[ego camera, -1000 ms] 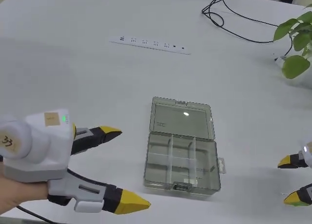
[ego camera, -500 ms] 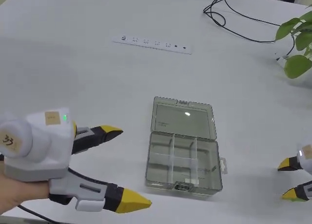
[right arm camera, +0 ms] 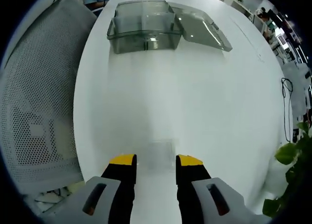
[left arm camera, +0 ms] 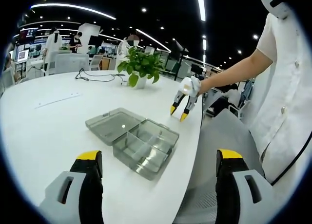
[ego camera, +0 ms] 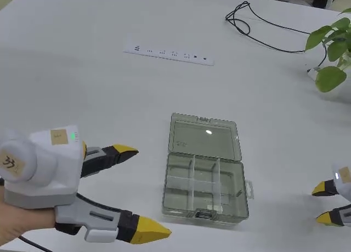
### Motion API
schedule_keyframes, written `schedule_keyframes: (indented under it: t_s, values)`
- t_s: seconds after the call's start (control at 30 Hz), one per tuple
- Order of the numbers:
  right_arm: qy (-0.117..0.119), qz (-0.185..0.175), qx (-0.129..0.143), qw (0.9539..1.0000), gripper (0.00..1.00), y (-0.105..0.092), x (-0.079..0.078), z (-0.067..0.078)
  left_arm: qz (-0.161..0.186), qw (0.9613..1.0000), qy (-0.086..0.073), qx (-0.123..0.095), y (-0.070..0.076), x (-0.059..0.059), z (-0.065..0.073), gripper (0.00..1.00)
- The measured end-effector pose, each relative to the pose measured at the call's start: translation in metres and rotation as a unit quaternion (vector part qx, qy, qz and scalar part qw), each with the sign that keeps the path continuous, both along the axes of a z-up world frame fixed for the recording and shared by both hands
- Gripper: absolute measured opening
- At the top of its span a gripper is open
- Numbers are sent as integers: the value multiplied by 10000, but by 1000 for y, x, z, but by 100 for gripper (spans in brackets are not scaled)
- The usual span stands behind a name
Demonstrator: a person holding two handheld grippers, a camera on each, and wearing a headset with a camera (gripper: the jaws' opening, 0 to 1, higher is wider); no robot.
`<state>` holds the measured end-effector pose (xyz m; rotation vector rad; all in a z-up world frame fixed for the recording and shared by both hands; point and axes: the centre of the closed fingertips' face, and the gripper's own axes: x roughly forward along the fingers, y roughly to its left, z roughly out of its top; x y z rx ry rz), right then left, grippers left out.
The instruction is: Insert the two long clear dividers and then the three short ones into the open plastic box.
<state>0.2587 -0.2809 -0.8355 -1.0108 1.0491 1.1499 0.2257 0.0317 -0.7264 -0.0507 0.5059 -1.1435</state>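
The smoky clear plastic box [ego camera: 205,187] lies on the white table with its lid [ego camera: 205,136] folded back flat. Clear dividers stand inside it, two running lengthwise with short cross pieces between them. My left gripper [ego camera: 141,190] hovers to the box's left, jaws wide open and empty; from its own view, the box [left arm camera: 141,141] is ahead of it. My right gripper [ego camera: 323,204] is near the table's front right edge, open with a narrow gap. A faint clear piece [right arm camera: 160,153] lies on the table just ahead of the right gripper [right arm camera: 156,160]; I cannot tell whether they touch.
A white power strip [ego camera: 167,52] lies at the back, a black cable [ego camera: 258,24] loops at the far right, and a green plant [ego camera: 332,49] stands at the right edge. A mesh chair [right arm camera: 34,112] sits just off the table's rim.
The right gripper's jaws have narrowed somewhat at the view's right edge. The left gripper and the box have stayed put; the head camera shifted slightly.
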Motion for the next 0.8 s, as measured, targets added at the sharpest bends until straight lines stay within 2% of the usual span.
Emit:
schedule_keyframes:
  t_s: [0.1, 0.3, 0.37, 0.43, 0.53, 0.6, 0.67, 0.7, 0.73, 0.8]
  values:
    - [-171, -78, 189, 9996, 33, 9, 6, 2, 13, 10000, -9, -40, 0, 2, 3, 99]
    - [-541, -72, 597, 9967, 33, 51, 6, 41, -17, 10000, -53, -61, -3, 4, 9, 98]
    - [-669, -69, 771, 9948, 33, 67, 6, 56, 1, 9999, -46, -130, -5, 6, 14, 96]
    - [-755, -49, 897, 9931, 33, 80, 5, 68, 49, 9997, -2, -225, -8, 8, 19, 94]
    - [-884, 20, 984, 9912, 33, 86, 10, 75, 91, 9994, 68, -314, -13, 10, 24, 90]
    - [-963, 39, 1094, 9893, 33, 100, 7, 87, 132, 9988, 115, -452, -20, 12, 32, 88]
    - [-1046, 50, 1182, 9874, 33, 114, 3, 99, 169, 9980, 209, -566, -26, 13, 37, 85]
    - [-1082, 55, 1237, 9864, 33, 122, 1, 104, 193, 9973, 333, -621, -30, 14, 39, 83]
    - [-1098, 66, 1256, 9860, 33, 126, 0, 107, 201, 9970, 387, -645, -32, 14, 41, 82]
    - [-1175, 103, 1300, 9845, 33, 136, -3, 113, 199, 9962, 403, -742, -39, 15, 46, 79]
